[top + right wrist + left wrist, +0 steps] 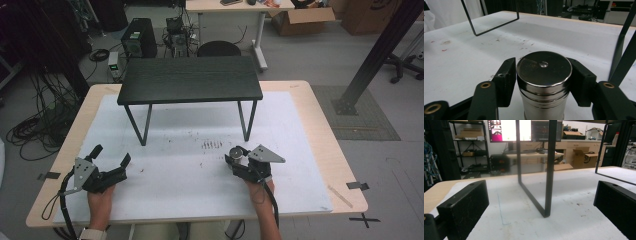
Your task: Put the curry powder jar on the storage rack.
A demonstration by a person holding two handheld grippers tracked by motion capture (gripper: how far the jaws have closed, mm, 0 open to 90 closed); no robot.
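1. My right hand-held gripper [544,82] pinches a steel canister [544,80], one black pad on each side just below its lid. The canister stands upright on the white mat [190,165] of the desk [330,150], near the right front leg of the small black shelf [190,80].
2. Risk, slip: the polished, rounded wall offers the pads little purchase. I judge that a hasty lift could let the canister slide down through the grip.
3. Risk, tilt: the hold sits high on the body. A sideways pull may swing the base and tip it over.
4. Risk, collision: the shelf leg [624,47] stands close on one side. A careless sweep could knock the canister against it.
5. Risk, lid: I cannot tell whether the lid is fixed; if loose, it might come away.
6. My left hand-held gripper [111,157] rests on the mat with jaws spread and nothing between them, well apart from the canister, too far off to steady it.
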